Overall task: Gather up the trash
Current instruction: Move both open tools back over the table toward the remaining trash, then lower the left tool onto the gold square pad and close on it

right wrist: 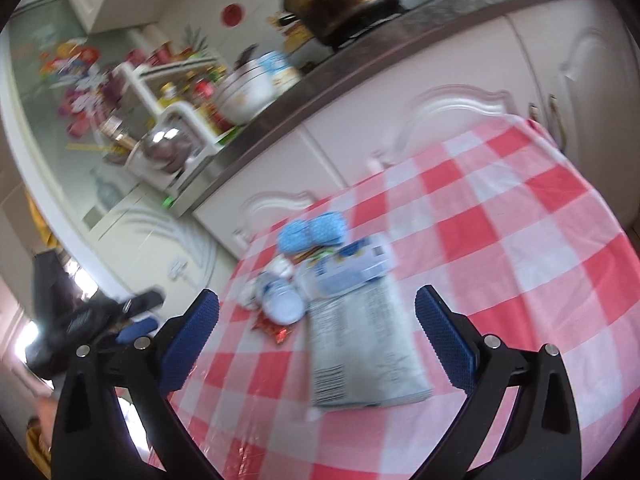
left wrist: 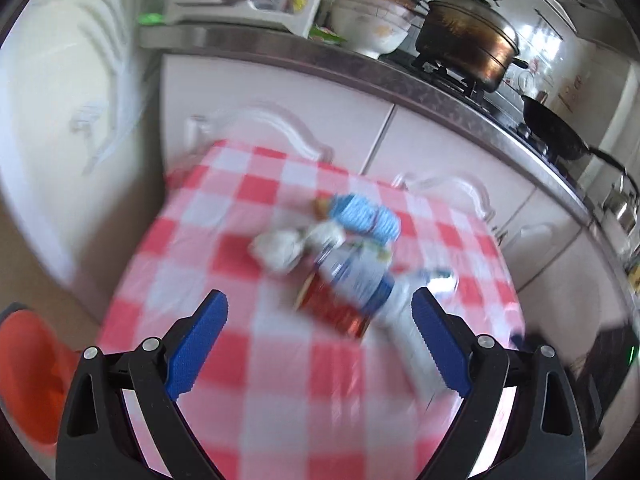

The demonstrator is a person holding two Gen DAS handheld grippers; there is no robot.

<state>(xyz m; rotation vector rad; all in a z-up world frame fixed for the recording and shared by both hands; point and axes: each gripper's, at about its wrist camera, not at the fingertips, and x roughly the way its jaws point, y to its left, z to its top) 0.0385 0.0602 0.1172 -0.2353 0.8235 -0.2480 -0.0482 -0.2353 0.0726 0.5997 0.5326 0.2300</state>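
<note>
A heap of trash lies on a red-and-white checked tablecloth [left wrist: 248, 392]. In the left wrist view, blurred: a crumpled white tissue [left wrist: 280, 250], a blue crinkled wrapper [left wrist: 366, 216], a white-and-blue packet [left wrist: 360, 276] over a red wrapper [left wrist: 334, 314]. My left gripper [left wrist: 320, 304] is open above the cloth, just short of the heap. In the right wrist view a flat grey snack bag [right wrist: 364, 344] lies between the fingers of my open right gripper [right wrist: 318, 302], with a round white lid [right wrist: 282, 304], a red wrapper [right wrist: 274, 330] and the blue wrapper [right wrist: 312, 232] beyond.
White kitchen cabinets [left wrist: 328, 120] stand right behind the table under a steel counter edge [left wrist: 440, 92]. A brass pot [left wrist: 468, 40], a black wok [left wrist: 556, 128] and bowls sit on the counter. An orange bin [left wrist: 28, 376] stands at the lower left of the table.
</note>
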